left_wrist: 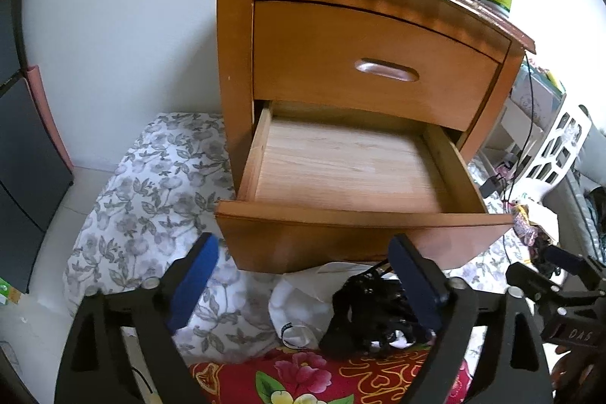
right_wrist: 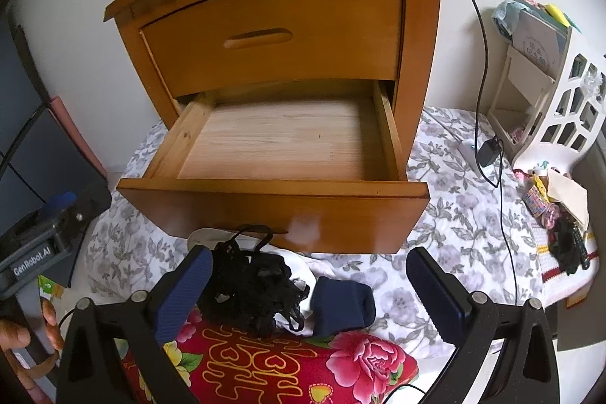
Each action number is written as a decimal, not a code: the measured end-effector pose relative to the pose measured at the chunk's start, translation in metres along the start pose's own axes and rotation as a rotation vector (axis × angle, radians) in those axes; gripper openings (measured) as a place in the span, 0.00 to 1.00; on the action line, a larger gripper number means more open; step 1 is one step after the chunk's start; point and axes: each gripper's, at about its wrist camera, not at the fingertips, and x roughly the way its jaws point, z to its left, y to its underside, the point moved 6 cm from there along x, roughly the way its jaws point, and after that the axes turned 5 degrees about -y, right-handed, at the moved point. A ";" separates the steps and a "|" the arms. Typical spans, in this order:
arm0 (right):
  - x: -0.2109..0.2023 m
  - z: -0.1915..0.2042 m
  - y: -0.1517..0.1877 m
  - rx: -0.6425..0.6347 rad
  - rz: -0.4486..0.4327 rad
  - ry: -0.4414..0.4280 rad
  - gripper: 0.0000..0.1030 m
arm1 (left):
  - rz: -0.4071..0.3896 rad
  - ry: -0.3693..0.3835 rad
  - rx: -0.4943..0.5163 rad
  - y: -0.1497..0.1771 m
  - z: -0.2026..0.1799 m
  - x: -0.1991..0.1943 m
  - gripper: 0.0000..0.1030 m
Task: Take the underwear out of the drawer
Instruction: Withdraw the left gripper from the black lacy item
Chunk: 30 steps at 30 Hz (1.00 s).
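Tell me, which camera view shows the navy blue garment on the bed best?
The right wrist view: the navy blue garment lies unobstructed beside the black lace underwear. In the left wrist view I cannot find it; the claw's finger probably hides it.

Orange-brown drawer [right_wrist: 272, 211], black lace underwear [right_wrist: 253, 290], grey-floral white sheet [right_wrist: 454, 214]

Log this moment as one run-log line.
lower drawer: open, bare inside | black underwear: out, on bedding | left gripper: open, holds nothing | right gripper: open, holds nothing

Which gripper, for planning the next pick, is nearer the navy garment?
Right: the navy garment lies between the right gripper's open fingers; the left gripper sits farther left, beyond the black lace.
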 end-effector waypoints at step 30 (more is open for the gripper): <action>0.024 -0.003 -0.013 -0.016 0.021 0.011 1.00 | 0.093 -0.074 0.063 0.007 -0.002 0.036 0.95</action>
